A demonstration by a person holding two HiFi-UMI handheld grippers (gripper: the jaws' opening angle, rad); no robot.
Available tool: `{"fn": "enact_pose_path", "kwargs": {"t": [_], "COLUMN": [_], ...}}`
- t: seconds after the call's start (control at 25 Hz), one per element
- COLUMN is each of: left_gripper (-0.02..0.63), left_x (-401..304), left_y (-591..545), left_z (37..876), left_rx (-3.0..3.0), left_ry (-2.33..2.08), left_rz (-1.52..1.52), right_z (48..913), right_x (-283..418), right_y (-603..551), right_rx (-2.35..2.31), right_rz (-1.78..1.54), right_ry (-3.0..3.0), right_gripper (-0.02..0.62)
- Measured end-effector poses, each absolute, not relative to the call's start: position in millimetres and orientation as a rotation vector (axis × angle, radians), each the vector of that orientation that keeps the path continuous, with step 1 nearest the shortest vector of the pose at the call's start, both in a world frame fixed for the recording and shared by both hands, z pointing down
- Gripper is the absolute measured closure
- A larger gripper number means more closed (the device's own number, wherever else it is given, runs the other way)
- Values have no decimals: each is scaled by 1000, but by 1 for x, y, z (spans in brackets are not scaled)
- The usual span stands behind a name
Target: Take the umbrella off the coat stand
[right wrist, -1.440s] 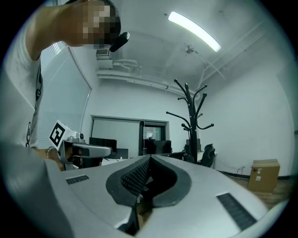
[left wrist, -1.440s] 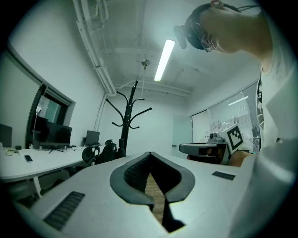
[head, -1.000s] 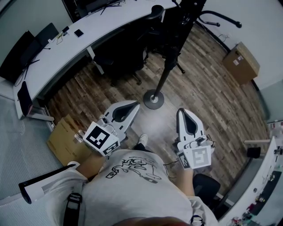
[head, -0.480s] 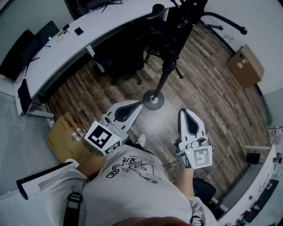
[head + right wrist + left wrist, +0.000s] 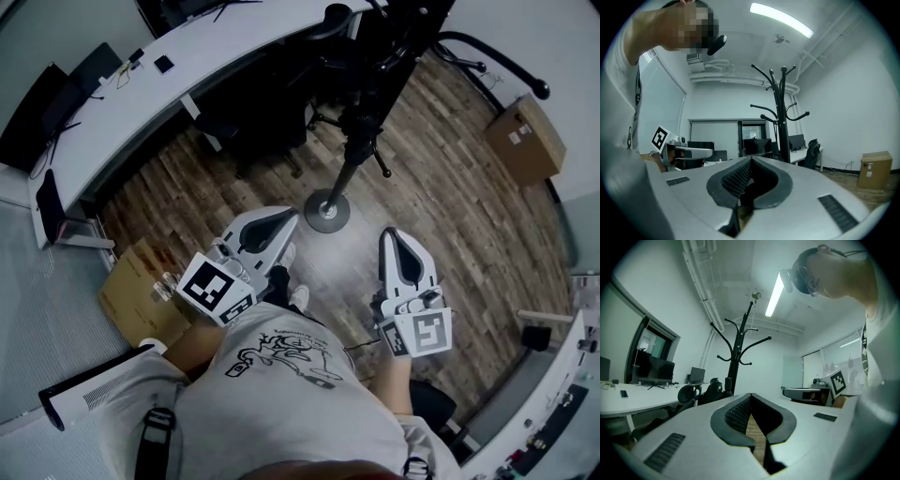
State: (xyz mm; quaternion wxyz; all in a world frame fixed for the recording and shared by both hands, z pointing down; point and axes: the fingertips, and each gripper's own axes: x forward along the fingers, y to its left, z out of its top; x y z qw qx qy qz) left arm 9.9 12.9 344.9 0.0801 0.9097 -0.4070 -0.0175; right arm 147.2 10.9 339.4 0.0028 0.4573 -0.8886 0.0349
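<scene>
The black coat stand (image 5: 349,169) rises from a round base (image 5: 325,212) on the wood floor, just ahead of both grippers. A dark, thicker shape (image 5: 361,141) hangs along its pole; I cannot tell whether it is the umbrella. The stand (image 5: 736,357) shows its curved hooks in the left gripper view. In the right gripper view the stand (image 5: 780,117) has bare upper hooks. My left gripper (image 5: 286,217) is shut and empty, short of the base on its left. My right gripper (image 5: 389,234) is shut and empty too, to the base's right.
A curved white desk (image 5: 141,103) with monitors runs along the back left, with black office chairs (image 5: 253,112) tucked against it near the stand. Cardboard boxes stand at the right (image 5: 525,131) and the near left (image 5: 141,291). Another desk edge (image 5: 562,375) lies at the right.
The person and both grippers have come a little closer to the coat stand, whose top now looms larger. Both jaws stayed shut.
</scene>
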Motion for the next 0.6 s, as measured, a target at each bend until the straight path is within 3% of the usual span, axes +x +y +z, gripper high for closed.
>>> {"fn": "enact_pose_path", "kwargs": {"t": [0.6], "left_gripper": [584], "left_x": [-3], "left_y": [-95], "left_z": [338], "left_rx": [2759], "left_ry": [-1113], "left_rz": [-86], "right_z": [329], "right_x": [129], "right_y": [-82], "right_rx": [1494], "right_rz": [62], "right_ry": [-2730], "right_gripper": [588]}}
